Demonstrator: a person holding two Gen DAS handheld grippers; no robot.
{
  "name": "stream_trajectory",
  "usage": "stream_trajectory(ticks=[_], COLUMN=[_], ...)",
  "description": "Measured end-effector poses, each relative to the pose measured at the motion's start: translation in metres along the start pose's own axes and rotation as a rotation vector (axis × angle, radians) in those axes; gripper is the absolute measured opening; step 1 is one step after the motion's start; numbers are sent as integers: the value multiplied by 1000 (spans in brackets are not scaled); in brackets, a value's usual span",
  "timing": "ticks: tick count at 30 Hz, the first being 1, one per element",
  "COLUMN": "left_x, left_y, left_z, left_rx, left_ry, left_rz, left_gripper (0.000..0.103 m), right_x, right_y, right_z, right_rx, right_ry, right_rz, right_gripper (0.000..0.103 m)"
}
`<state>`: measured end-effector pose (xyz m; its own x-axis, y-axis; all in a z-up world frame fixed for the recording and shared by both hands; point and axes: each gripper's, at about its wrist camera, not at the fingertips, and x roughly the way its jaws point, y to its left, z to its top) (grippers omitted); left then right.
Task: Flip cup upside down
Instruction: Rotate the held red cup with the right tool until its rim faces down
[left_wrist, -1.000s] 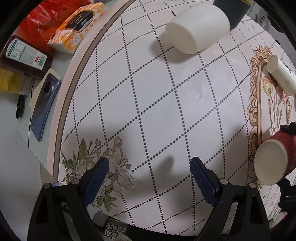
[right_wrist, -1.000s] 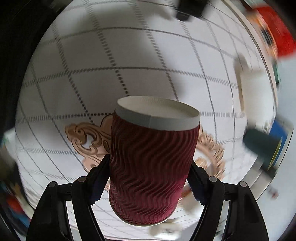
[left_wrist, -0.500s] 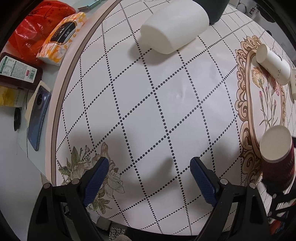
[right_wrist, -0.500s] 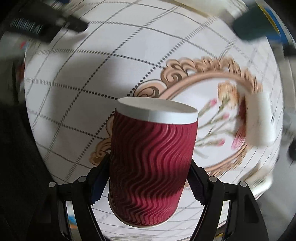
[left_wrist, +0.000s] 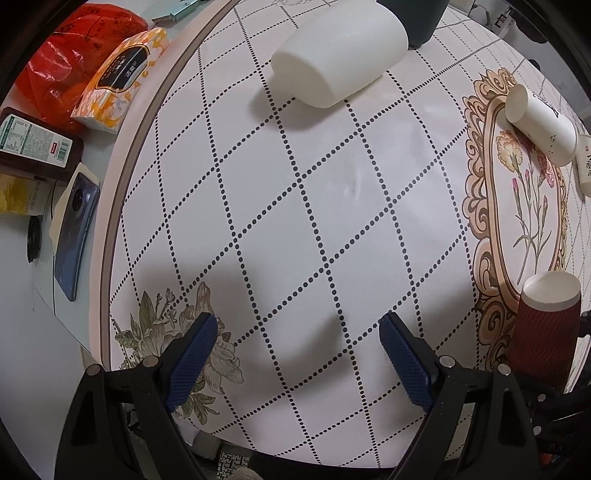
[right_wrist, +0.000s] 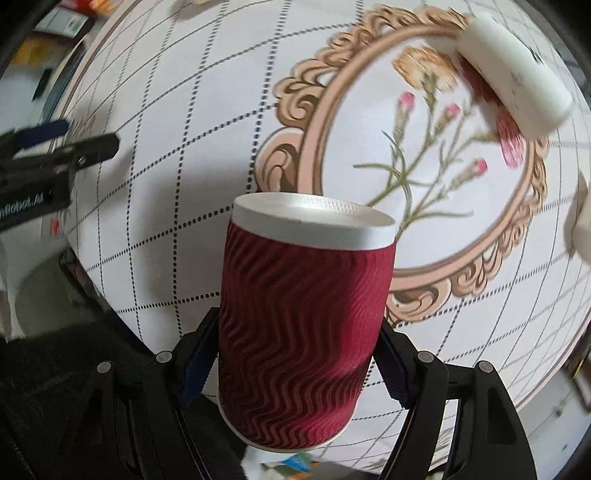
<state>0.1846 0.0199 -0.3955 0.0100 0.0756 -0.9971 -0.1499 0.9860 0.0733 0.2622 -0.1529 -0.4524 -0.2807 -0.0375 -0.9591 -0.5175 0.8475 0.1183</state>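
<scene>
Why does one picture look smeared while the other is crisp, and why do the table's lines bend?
Right wrist view: the background is motion-blurred, including the lying white paper cup, yet the ribbed dark-red paper cup stays sharp, clamped in the right gripper. Left wrist view: crisp, with soft shadows near the open left gripper. Both lenses are fisheye, curving the dotted grid.

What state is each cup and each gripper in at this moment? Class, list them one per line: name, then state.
Red ribbed cup: gripped at its sides, base facing away from the camera.
Right gripper: shut on the red cup.
Left gripper: jaws open, holding nothing.
Large white cup: lying on its side on the table.
Small printed white cup: lying on its side on the flower print.
</scene>
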Motion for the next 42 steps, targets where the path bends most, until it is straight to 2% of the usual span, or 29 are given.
stream_trajectory(ticks=[7,14,17,19,25,31,34,37,42], left_x=[5,6,5,5,4,6,7,7,4], left_y=[9,11,9,8,8,14,15,15,13], left_z=[-13,-12,-15,-17,-20,-17,-19,-20,-20], left_rx=[2,3,2,1,1,-1,-1,0,6], left_ry=[-2,-2,-2,-3,-6,-1,-1,-1,-5], left_rz=[-3,-1,0,1,-1,3,5,7,9], left_gripper=[90,90,90,90,90,90,90,90,90], right_x=[2,14,11,7,-15,-13,-8,4,-1], right_y=[-7,-4,-9,-13,-22,-29,-32,-21,-15], right_z=[-9,-7,5,13,41,68,76,88,85], right_rx=[65,122,128,126,131,161,166,167,158], right_ry=[7,65,83,89,80,112,131,149,95], right_rz=[1,1,7,10,-3,-7,-13,-5,-5], right_gripper=[80,81,82,88,89,89,86,71,70])
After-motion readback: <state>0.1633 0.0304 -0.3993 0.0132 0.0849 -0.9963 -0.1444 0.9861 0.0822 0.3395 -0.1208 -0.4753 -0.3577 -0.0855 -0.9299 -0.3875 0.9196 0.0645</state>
